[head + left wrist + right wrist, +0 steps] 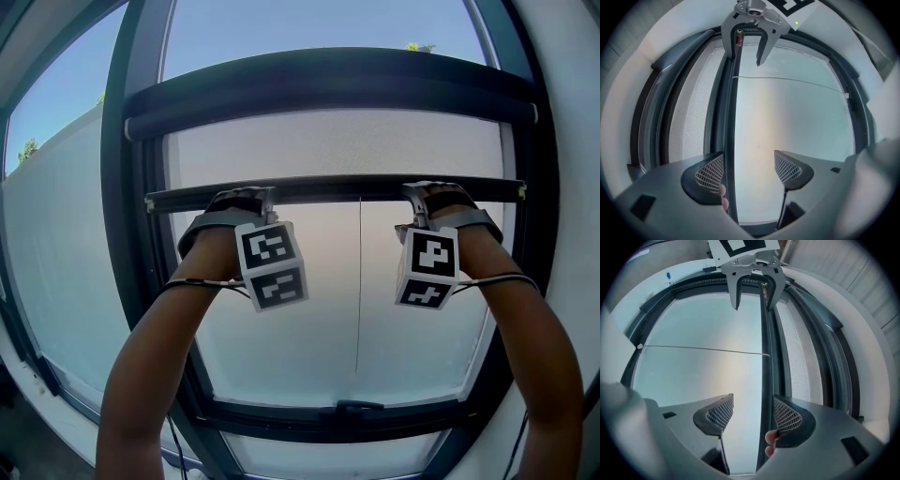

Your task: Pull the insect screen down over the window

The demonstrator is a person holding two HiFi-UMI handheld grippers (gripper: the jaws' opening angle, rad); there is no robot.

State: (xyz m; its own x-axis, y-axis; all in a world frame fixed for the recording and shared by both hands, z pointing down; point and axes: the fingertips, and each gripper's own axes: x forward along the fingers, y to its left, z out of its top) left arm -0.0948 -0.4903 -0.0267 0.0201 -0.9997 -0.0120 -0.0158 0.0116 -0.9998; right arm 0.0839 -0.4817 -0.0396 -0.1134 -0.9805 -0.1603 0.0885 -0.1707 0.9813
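Both tools are up at the dark horizontal pull bar [328,190], one toward each end for a level pull. Left gripper [749,161] and right gripper [753,404] gape wide, straddling the bar, nothing clamped. The grey mesh insect screen [328,145] hangs above the bar, part-lowered.

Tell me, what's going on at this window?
A person holds both grippers up to the bar at the bottom edge of the screen. The left gripper and the right gripper each have the bar between open jaws, close to one jaw and not clamped. The screen covers only the upper part of the window; most of the way down is not yet covered.
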